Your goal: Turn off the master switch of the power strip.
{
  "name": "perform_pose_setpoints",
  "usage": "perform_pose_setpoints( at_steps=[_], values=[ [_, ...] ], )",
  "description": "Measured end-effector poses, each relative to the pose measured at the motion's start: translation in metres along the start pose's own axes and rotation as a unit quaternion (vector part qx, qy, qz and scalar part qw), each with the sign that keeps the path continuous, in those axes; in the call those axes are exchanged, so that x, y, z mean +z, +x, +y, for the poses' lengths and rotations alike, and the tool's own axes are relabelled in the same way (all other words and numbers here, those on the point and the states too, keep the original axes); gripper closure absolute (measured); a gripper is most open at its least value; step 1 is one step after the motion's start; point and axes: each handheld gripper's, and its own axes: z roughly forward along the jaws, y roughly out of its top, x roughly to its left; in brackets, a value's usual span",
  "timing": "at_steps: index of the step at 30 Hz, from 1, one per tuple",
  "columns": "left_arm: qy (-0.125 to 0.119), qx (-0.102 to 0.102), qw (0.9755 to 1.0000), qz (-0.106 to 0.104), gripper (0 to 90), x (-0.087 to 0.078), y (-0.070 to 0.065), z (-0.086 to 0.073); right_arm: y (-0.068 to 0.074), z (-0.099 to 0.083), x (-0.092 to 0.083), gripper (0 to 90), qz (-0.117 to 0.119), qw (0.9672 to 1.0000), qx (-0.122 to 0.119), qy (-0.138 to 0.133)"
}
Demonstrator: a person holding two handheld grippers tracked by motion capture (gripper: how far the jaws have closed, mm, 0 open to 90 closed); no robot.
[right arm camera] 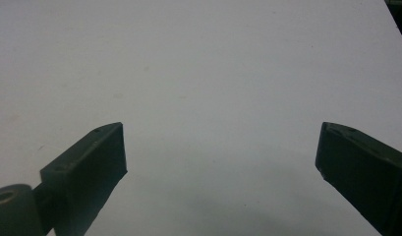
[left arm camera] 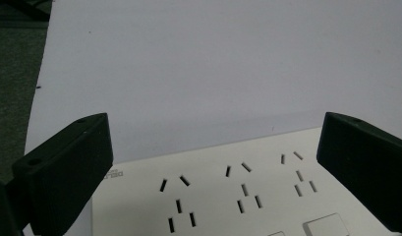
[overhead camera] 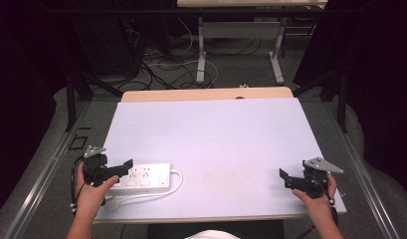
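A white power strip (overhead camera: 144,178) with three socket groups and a switch lies near the table's front left. Its white cable (overhead camera: 178,181) loops round the right end and back along the front edge. My left gripper (overhead camera: 119,170) hovers over the strip's left end, open. In the left gripper view the strip (left arm camera: 238,191) lies just below and between the wide-apart jaws of that gripper (left arm camera: 215,135). My right gripper (overhead camera: 285,179) is held at the front right, open, pointing left over bare table. In the right gripper view it (right arm camera: 220,142) has nothing between its jaws.
The pale table top (overhead camera: 211,134) stretches wide between and beyond the two grippers. A wooden edge (overhead camera: 206,94) runs along its back. Behind it, cables (overhead camera: 166,69) lie on the floor around white desk legs (overhead camera: 201,55). Dark stands flank both sides.
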Motion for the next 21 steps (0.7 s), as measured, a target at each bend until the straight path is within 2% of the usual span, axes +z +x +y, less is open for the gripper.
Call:
perform_pose_setpoints(
  at_steps=[5,6,10,15,16,21],
  values=[
    [-0.003,0.001,1.0000,0.007,0.5,0.0033,0.0024,-0.0031,-0.0007,0.0001,-0.0007,4.5,-0.001,1.0000,0.000,0.009],
    [-0.002,-0.001,1.0000,0.006,0.5,0.0041,0.0028,-0.0036,-0.0007,-0.0004,0.0007,4.5,-0.001,1.0000,0.001,0.001],
    [-0.002,-0.003,0.9999,0.010,0.5,0.0061,0.0044,-0.0049,-0.0005,0.0000,0.0003,4.5,0.003,0.9999,0.001,0.011],
    [0.001,-0.004,0.9999,0.015,0.5,0.0062,0.0066,-0.0056,-0.0004,-0.0001,0.0005,4.5,0.003,1.0000,0.002,0.009],
    [-0.001,-0.004,0.9999,0.015,0.5,0.0064,0.0072,-0.0057,-0.0004,-0.0007,0.0018,4.5,0.001,1.0000,0.002,0.001],
    [-0.002,-0.007,0.9998,0.017,0.5,0.0070,0.0095,-0.0064,-0.0010,-0.0004,0.0012,4.5,0.004,1.0000,0.000,0.006]
  ],
)
